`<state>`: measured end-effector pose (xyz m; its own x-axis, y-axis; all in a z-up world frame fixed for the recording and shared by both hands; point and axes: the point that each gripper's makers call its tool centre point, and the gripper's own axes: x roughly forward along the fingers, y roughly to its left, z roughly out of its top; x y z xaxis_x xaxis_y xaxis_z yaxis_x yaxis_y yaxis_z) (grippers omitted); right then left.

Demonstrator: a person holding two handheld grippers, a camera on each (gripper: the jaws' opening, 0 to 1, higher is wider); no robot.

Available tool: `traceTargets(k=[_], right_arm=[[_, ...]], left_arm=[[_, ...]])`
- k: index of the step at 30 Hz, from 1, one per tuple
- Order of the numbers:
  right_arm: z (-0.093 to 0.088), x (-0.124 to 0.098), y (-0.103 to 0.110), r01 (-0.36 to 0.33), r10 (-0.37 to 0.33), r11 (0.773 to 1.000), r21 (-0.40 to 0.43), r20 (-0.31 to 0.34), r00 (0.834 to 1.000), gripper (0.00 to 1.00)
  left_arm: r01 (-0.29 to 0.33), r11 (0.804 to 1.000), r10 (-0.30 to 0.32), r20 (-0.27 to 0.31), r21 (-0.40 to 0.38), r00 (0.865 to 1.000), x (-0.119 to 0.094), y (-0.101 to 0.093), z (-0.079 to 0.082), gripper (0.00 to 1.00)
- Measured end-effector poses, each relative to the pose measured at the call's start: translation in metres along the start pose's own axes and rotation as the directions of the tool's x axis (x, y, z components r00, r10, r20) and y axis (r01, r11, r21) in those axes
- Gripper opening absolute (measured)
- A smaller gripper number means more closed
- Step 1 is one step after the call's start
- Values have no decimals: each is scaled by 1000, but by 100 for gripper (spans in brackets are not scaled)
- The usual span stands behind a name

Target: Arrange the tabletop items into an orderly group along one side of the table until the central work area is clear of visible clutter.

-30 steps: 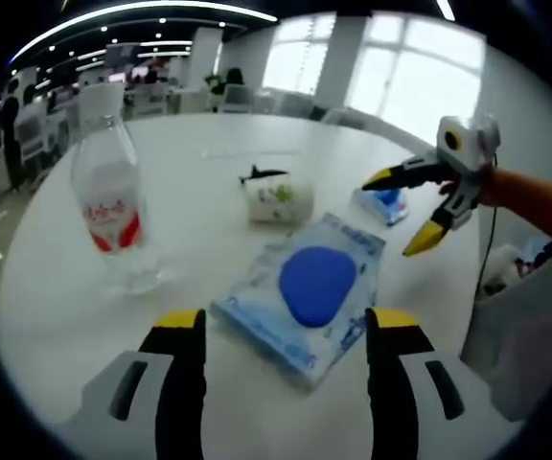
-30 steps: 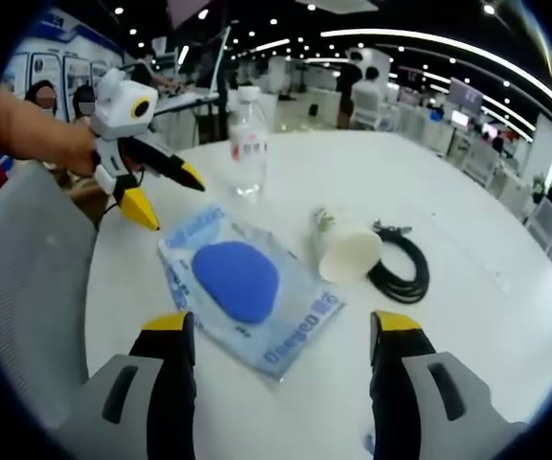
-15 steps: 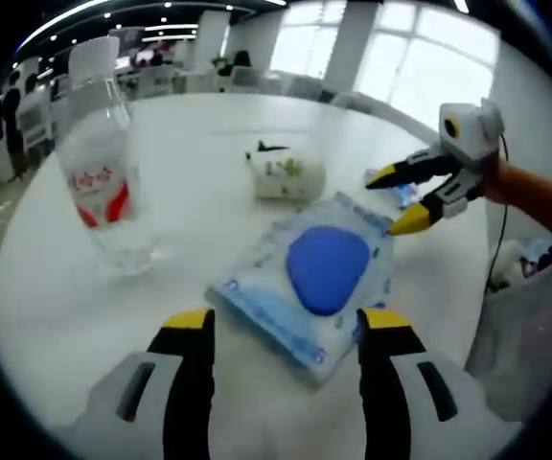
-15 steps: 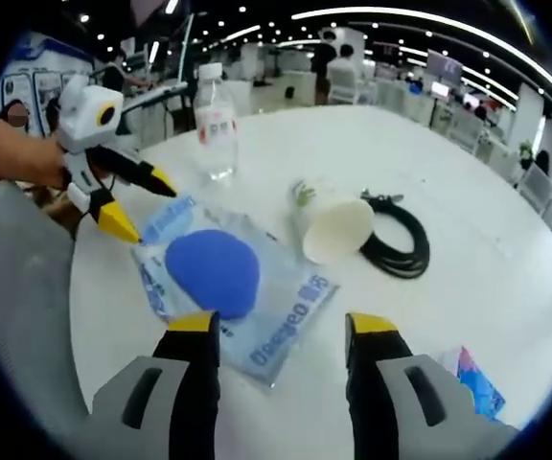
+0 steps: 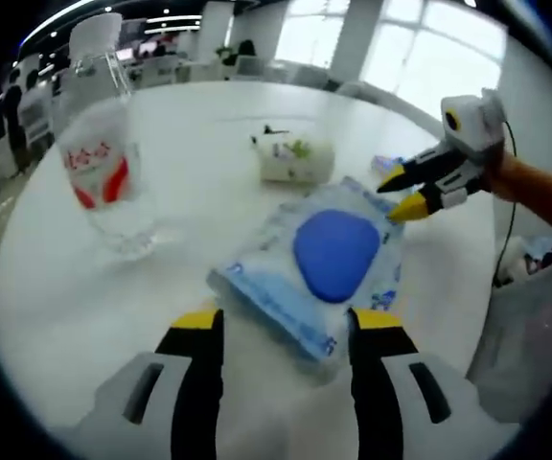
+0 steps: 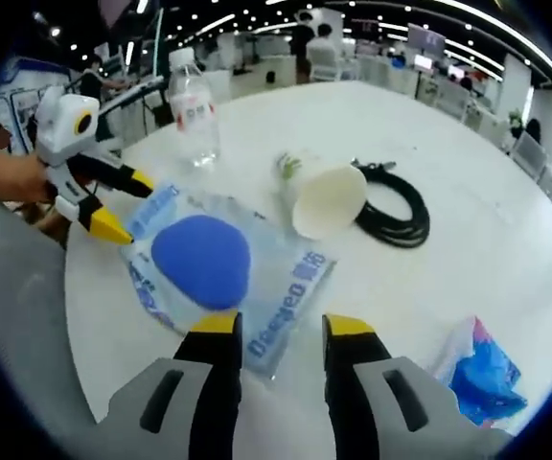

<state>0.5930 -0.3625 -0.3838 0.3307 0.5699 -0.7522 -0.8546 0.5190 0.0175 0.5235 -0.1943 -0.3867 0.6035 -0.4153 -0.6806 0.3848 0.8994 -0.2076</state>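
Left gripper: jaws parted wide, gripping nothing; the near edge of the blue packet lies between their yellow tips. In the right gripper view it comes in from the left, jaws apart, lower tip at the packet's far-left corner.
Right gripper: jaws moderately apart, holding nothing, with the packet's near edge between the tips. In the left gripper view it comes in from the right, tips close together at the packet's far corner.
Blue packet: clear wrapper with a round blue pad inside, flat on the white table, towards the side nearer the person, both grippers at its edges.
Water bottle: upright, clear with a red-and-white label, well apart from the packet; bare tabletop lies between them. In the right gripper view it stands beyond the packet.
Paper cup: on its side, mouth toward the right gripper, just past the packet and touching the coiled black cable.
Right gripper view adds: the whole cable coil, a small blue-and-pink pack near the table edge, and wide bare table beyond the cable.
Left gripper view adds: the cup's printed side, and a grey chair back off the table edge at right.
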Motion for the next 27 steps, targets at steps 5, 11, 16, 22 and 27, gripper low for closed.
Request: traceTargets(k=[5, 11, 16, 22, 27], right_arm=[[-3, 2, 1, -2, 2, 1000, 15, -14, 1000, 31], [-6, 2, 0, 1, -1, 1000, 19, -24, 1000, 26], [-9, 3, 0, -1, 2, 1000, 25, -29, 1000, 20], [-11, 4, 1, 0, 1, 1000, 24, -33, 999, 16], [-10, 4, 2, -1, 2, 1000, 18, -31, 1000, 13]], left_arm=[[-10, 1000, 9, -14, -15, 1000, 2, 2, -3, 45], [-10, 1000, 9, -23, -29, 1000, 2, 2, -6, 35], [-11, 999, 10, -35, -39, 999, 2, 2, -8, 24], [-13, 999, 11, -44, -37, 999, 4, 0, -7, 18], [-20, 999, 19, -49, -26, 999, 6, 0, -6, 14]])
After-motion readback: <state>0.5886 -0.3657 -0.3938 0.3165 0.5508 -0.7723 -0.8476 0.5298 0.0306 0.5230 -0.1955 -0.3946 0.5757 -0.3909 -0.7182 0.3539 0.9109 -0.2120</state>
